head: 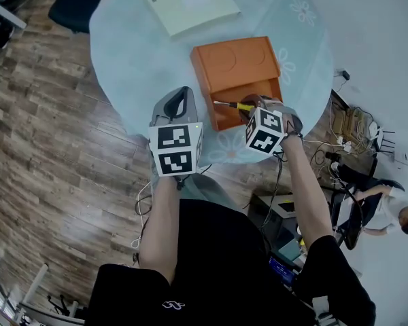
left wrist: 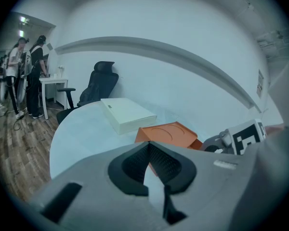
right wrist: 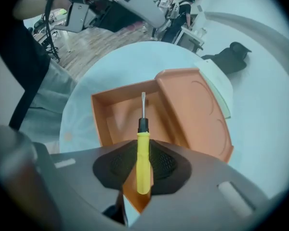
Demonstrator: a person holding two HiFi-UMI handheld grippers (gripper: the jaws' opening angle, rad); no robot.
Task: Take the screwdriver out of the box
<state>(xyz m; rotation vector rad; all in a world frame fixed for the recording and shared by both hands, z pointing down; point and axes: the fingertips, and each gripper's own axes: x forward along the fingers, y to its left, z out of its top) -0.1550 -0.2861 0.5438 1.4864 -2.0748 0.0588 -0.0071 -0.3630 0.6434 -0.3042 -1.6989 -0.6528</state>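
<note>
An orange box (head: pixel 234 63) lies open on the round pale table (head: pixel 136 60), its lid folded back and its tray (right wrist: pixel 111 117) toward me. The screwdriver (head: pixel 232 105) has a yellow handle (right wrist: pixel 142 148) and a thin metal shaft pointing into the tray. My right gripper (head: pixel 248 109) points steeply down over the tray's near edge. In the right gripper view it (right wrist: pixel 142 165) is shut on the yellow handle. My left gripper (head: pixel 183 95) hovers left of the box, above the table's near edge. Its jaws (left wrist: pixel 148 150) meet at the tips with nothing between them.
A flat white box (head: pixel 187 2) lies on the table's far side, behind the orange box. A black office chair (left wrist: pixel 98 83) stands beyond the table. Two people (left wrist: pixel 26 66) stand at a desk far left; another person (head: pixel 394 212) and cables (head: pixel 340 134) are on the right.
</note>
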